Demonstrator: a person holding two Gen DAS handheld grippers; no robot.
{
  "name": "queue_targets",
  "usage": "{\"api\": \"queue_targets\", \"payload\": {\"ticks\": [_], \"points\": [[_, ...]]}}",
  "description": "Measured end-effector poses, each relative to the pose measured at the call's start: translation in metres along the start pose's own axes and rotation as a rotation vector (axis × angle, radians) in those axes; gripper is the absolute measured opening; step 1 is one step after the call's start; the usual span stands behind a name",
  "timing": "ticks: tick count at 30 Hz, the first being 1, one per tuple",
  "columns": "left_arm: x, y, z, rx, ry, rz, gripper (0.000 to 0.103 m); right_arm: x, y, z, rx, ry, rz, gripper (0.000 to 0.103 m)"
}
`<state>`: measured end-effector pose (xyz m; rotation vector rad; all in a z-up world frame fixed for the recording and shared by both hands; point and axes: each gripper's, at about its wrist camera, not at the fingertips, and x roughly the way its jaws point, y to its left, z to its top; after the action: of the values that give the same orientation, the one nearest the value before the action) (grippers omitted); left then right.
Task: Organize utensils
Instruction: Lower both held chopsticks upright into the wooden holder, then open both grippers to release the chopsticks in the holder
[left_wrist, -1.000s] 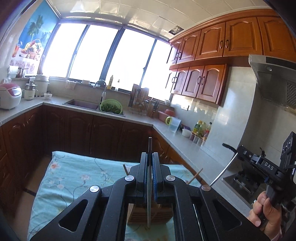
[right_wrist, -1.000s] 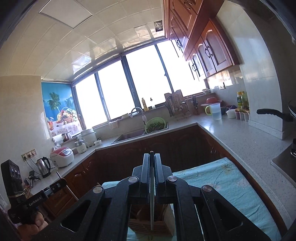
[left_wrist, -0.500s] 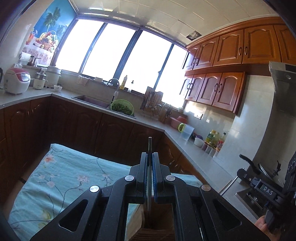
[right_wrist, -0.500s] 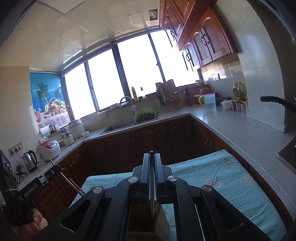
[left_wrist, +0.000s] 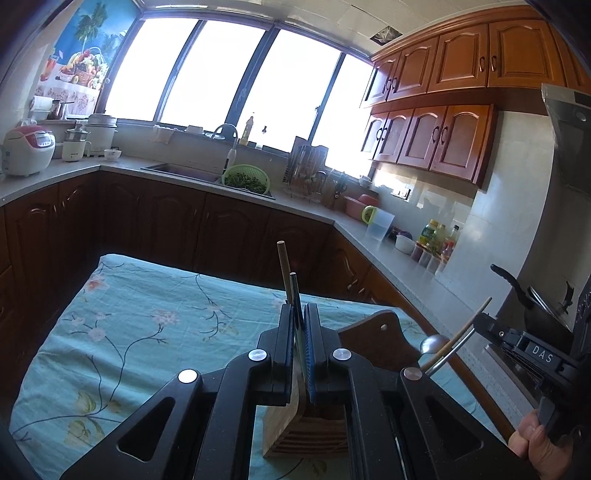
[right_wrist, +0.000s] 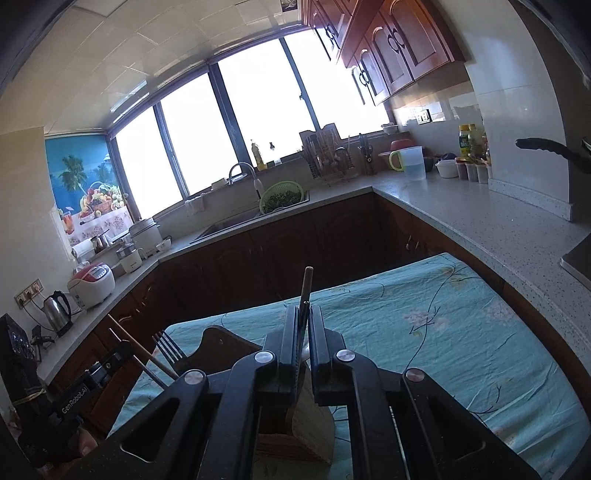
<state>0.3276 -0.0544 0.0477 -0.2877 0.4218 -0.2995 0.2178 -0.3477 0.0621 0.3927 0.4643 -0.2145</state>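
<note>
In the left wrist view my left gripper (left_wrist: 300, 325) sits at bottom centre, its jaws pinched on a wooden chopstick (left_wrist: 282, 271) and a thin metal handle (left_wrist: 294, 291) that poke up past the tips; just below the jaws stands the wooden utensil holder (left_wrist: 306, 432) on the flowered blue cloth (left_wrist: 122, 325); at lower right my right gripper (left_wrist: 491, 326) holds a spoon (left_wrist: 434, 343) and another stick.

In the right wrist view my right gripper (right_wrist: 303, 328) fills bottom centre, jaws clamped on a chopstick (right_wrist: 307, 284) and a metal handle; the holder (right_wrist: 295, 443) sits under them on the cloth (right_wrist: 443, 325); at lower left my left gripper (right_wrist: 122, 350) holds a fork (right_wrist: 168, 349) and a stick; a dark wooden board (right_wrist: 221, 347) lies beside the holder.
</note>
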Motion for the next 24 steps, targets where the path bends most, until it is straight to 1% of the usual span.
{"api": "queue_targets", "payload": {"ticks": [4,8,9,10,11,12,13,14,15,16,19,24], "points": [[0.003,0.000,0.005,0.001,0.005,0.003,0.005,0.001,0.000,0.002,0.001,0.005,0.003,0.005],[-0.004,0.002,0.003,0.001,0.021,0.010,0.006,0.001,0.000,0.002,0.002,0.011,-0.006,0.013],[-0.006,0.004,0.003,-0.001,0.028,0.012,0.009,0.001,0.001,0.002,0.007,0.010,-0.004,0.018],[-0.008,0.004,0.004,-0.004,0.030,0.009,0.016,-0.002,0.000,0.002,0.016,0.005,0.007,0.023],[-0.013,0.005,0.003,-0.009,0.028,0.009,0.021,-0.005,-0.002,0.003,0.030,-0.003,0.022,0.045],[-0.018,0.006,0.003,-0.016,0.025,0.007,0.030,-0.010,-0.005,0.004,0.042,-0.019,0.034,0.069],[-0.024,0.008,0.002,-0.026,0.023,0.001,0.039,-0.016,-0.005,0.005,0.049,-0.042,0.042,0.079],[-0.031,0.010,0.002,-0.038,0.018,-0.004,0.045,-0.024,-0.006,0.006,0.051,-0.067,0.041,0.091],[-0.038,0.011,0.002,-0.048,0.010,0.000,0.060,-0.031,-0.006,0.006,0.052,-0.089,0.041,0.099],[-0.046,0.012,0.000,-0.058,-0.003,0.007,0.072,-0.038,-0.007,0.006,0.052,-0.108,0.046,0.102],[-0.071,0.015,-0.006,-0.070,-0.022,0.022,0.081,-0.055,-0.008,0.003,0.058,-0.117,0.054,0.103],[-0.107,0.015,-0.026,-0.065,-0.006,0.035,0.083,-0.081,-0.012,-0.013,0.080,-0.106,0.080,0.103]]}}
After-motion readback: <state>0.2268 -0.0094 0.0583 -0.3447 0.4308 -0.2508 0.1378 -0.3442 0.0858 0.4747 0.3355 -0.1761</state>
